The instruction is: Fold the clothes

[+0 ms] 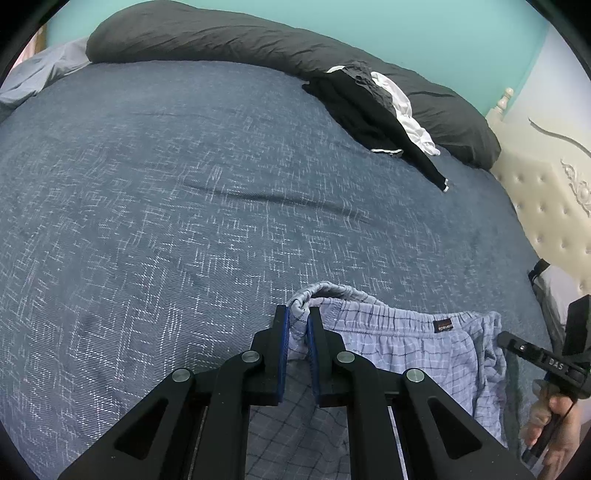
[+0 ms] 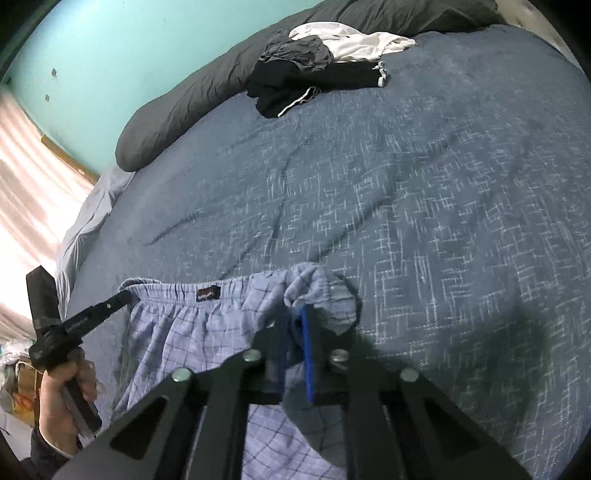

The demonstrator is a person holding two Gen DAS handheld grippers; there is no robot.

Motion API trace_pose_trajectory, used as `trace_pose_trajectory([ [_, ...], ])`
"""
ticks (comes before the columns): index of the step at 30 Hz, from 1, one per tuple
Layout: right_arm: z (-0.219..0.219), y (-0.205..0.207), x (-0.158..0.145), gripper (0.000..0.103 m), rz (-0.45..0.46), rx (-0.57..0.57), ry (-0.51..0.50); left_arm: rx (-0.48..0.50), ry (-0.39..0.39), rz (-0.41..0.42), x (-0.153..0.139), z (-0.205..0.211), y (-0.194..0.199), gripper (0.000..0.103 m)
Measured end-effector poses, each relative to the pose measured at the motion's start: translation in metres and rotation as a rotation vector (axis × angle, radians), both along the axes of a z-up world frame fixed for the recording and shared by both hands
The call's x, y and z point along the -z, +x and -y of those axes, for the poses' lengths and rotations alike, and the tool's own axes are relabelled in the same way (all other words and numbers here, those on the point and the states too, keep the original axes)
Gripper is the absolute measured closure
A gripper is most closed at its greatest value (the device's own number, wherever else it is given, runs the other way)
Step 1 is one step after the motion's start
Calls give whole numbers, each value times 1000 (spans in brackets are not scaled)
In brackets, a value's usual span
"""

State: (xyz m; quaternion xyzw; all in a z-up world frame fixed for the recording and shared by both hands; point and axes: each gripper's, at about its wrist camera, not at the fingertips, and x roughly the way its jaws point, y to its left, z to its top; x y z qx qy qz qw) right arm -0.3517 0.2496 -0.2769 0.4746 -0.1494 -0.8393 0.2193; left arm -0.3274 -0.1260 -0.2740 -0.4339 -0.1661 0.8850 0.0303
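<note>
Bed [image 1: 166, 192] with a blue-grey woven cover, pale crosshatch threads, a few shallow creases. Teal wall behind; cream tufted headboard [image 1: 546, 206] at one end. Long dark grey pillow [image 1: 229, 33] along the far edge. Heap of black, grey and white clothes [image 2: 314, 70] against it, crumpled, soft.

Light blue checked shorts [image 1: 417, 354] at the near edge, waistband elastic and gathered, small dark label at its middle. Left gripper [image 1: 298, 325] pinches one waistband corner, jaws narrow on cloth. Right gripper [image 2: 295, 332] clamps the opposite corner, fabric bunched over its blue pads.
</note>
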Motion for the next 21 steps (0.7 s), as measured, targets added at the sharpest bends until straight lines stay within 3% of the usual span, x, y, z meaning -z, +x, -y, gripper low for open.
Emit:
trace_pose_trajectory([
  [6,19,12,-14,99,-4,-162,53,-1,1,0,-1,-1,0,92],
  [11,40,20,2,99,72,-273,76,3,-2,-1,-2,-3,0,92],
  [15,41,19,16,99,138,-256,68,4,-4,-1,-2,-4,-1,92],
  [18,35,20,12,98,136,-241,32,4,-4,4,-1,-5,-2,92],
  [21,28,21,8,90,141,-222,-17,6,-5,6,0,-6,-1,92],
])
